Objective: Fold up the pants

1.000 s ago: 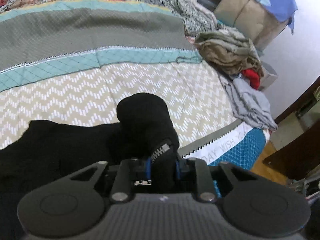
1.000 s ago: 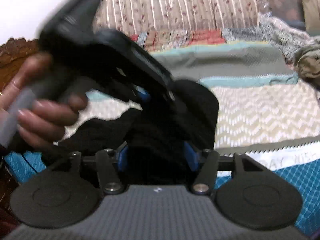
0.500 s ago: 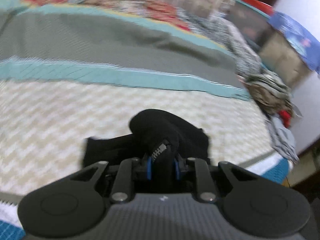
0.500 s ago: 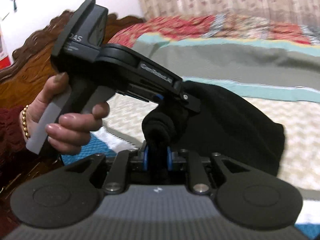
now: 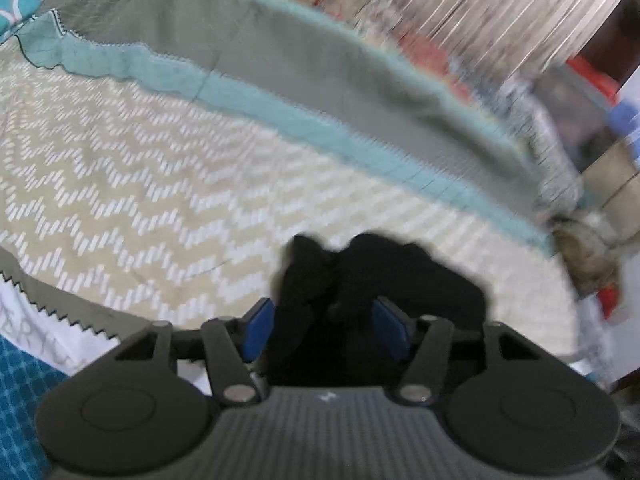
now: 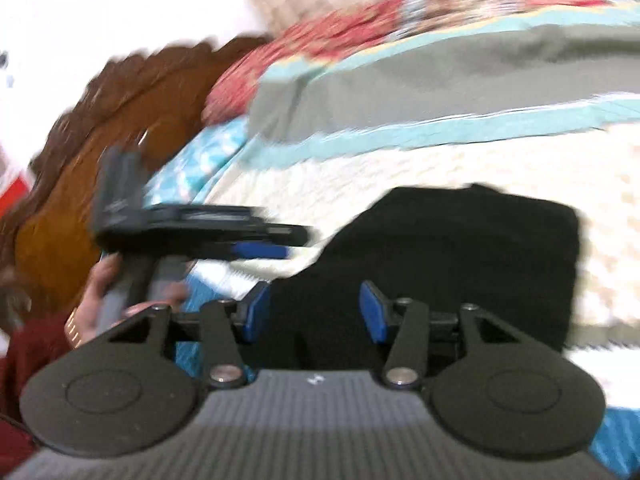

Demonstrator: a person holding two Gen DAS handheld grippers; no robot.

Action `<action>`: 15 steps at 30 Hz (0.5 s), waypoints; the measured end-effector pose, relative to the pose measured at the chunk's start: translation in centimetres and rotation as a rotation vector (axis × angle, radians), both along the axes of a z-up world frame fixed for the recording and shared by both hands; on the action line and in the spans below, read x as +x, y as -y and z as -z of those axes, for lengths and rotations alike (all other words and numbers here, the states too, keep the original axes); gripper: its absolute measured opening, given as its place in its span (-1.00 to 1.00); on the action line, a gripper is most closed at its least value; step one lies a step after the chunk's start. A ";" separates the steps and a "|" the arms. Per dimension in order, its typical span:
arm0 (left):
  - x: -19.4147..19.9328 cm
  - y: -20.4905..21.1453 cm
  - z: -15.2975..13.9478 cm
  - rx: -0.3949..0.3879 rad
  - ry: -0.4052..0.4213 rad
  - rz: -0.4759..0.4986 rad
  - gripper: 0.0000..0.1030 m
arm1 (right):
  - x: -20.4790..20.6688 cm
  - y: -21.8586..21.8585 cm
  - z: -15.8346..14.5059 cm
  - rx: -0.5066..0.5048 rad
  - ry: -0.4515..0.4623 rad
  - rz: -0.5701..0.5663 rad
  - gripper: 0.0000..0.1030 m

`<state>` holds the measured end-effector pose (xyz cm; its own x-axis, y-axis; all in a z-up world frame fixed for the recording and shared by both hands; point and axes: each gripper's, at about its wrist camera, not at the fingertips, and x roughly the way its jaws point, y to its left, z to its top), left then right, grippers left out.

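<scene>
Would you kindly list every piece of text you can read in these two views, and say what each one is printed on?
"ERT", partial grey letters, cut off and blurred: on the white printed border of the patterned bedspread, left wrist view.
Small white mark on the grey ribbed body of the left tool: a logo, not readable.
Same mark on the right tool: unreadable.
Nothing else legible; both views are motion-blurred.

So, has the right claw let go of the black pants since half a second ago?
Yes. The right claw has opened; the black fabric pants now lie flat on the chevron-patterned bedspread, not bunched between its pads.
</scene>
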<state>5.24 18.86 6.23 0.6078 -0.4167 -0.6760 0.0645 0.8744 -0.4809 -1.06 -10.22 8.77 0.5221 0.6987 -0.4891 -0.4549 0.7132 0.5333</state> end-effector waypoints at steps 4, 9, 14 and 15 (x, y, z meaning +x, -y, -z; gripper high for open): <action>-1.2 2.1 -0.6 0.091 0.037 0.031 0.09 | -1.0 3.1 1.5 0.047 -0.070 0.136 0.01; -1.9 3.0 2.4 0.152 -0.074 0.046 -0.04 | -1.4 3.6 3.1 0.038 -0.138 0.177 0.01; -4.0 2.7 0.5 0.115 -0.041 0.022 -0.78 | -2.4 2.1 2.9 -0.003 -0.124 0.144 0.01; -4.8 2.3 -0.2 0.110 -0.022 0.017 -0.91 | -2.6 1.8 2.5 -0.002 -0.099 0.123 0.01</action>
<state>0.42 16.58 6.44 0.5857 -0.3493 -0.7314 0.0698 0.9208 -0.3838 -3.65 -12.00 6.28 0.5525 0.6318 -0.5436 -0.3096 0.7612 0.5699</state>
